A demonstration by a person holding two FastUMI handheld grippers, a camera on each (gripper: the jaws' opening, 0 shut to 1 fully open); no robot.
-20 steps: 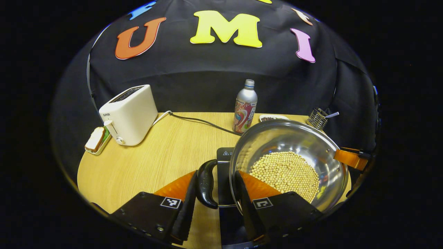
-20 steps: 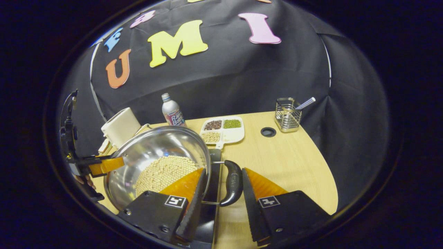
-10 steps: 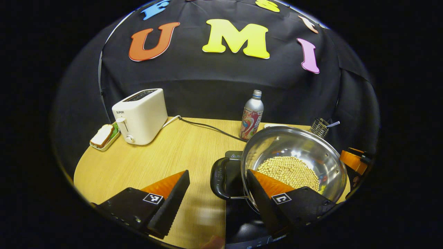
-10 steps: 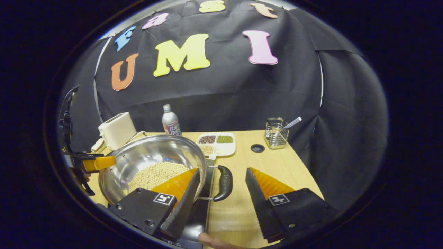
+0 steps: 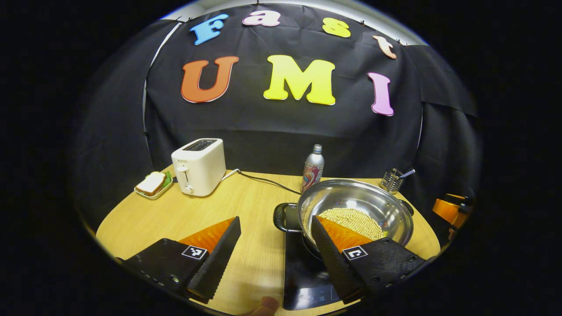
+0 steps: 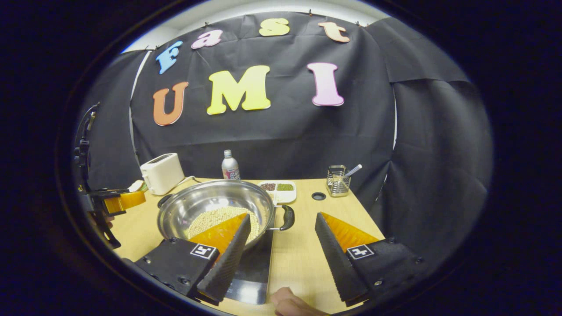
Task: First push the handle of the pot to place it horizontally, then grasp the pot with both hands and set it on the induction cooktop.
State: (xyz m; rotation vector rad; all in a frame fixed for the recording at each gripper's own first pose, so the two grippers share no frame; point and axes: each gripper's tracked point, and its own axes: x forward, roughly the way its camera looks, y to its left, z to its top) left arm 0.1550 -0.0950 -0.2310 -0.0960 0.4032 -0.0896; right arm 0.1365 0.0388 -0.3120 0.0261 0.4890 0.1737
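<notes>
The round light-wood tabletop [image 5: 246, 210] carries everything. On it, at about 5 o'clock in the left gripper view, lies the flat black glass induction cooktop [image 5: 303, 272], and the wide shiny stainless-steel pot [image 5: 386, 210] sits on top of it, level, with a layer of pale yellow soybeans [image 5: 351, 218] over its bottom. In the right gripper view the same pot [image 6: 197, 206] sits at about 7 o'clock from centre, the cooktop [image 6: 254, 267] showing under its near edge. The pot's black looped side handle [image 5: 282, 217] sticks out flat toward 9 o'clock in the left gripper view; its opposite black handle [image 6: 287, 217] sticks out toward 3 o'clock in the right gripper view.

The left gripper [image 5: 276, 259] hangs at the near edge of the tabletop with its fingers spread wide and nothing between them, clear of the handle; it also shows at 9 o'clock in the right gripper view. The right gripper [image 6: 283, 259] is likewise spread wide and clamps nothing, its left finger [image 6: 228, 254] overlapping the pot's near rim in the picture.

At 10 o'clock stands a cream-white box-shaped toaster [image 5: 198, 166], and just beside it a sandwich on a small white dish [image 5: 152, 184]. A silver drink bottle with a red label [image 5: 312, 172] stands behind the pot. A white divided tray of grains [image 6: 279, 190] and a wire mesh holder [image 6: 337, 180] sit along the far edge.
</notes>
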